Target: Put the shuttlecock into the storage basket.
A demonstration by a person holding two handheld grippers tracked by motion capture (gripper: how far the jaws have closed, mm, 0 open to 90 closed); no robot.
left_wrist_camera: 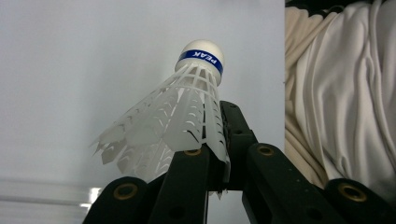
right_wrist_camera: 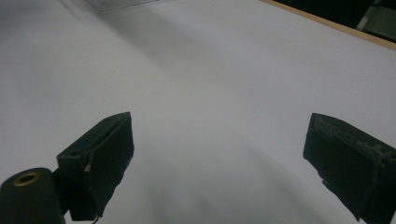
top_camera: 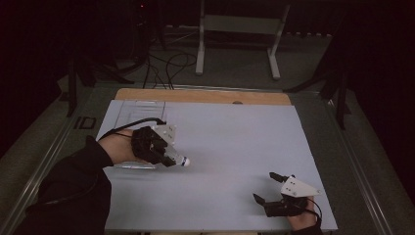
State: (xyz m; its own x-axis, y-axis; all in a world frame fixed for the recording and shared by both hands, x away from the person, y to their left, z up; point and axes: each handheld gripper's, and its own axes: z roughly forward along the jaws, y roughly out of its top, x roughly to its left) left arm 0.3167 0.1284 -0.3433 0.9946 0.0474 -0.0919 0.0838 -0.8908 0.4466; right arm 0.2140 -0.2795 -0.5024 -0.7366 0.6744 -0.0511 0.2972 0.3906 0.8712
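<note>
Shuttlecock [left_wrist_camera: 187, 116]: white plastic, blue band under the cork — pinched by its skirt, cork pointing away from the hand, just above the pale table [top_camera: 235, 142] at its left side.
Left gripper [top_camera: 169, 157]: jaws clenched on the skirt's edge, not on the cork.
Right gripper [top_camera: 268, 188]: jaws spread wide, nothing between them, low over the table's near right corner.
Clear tray [top_camera: 139, 110]: far left of the table, beside the left hand.
Step, as I judge it: carrying the shuttlecock — squeeze lightly, since the skirt should crush easily, and move slowly.
</note>
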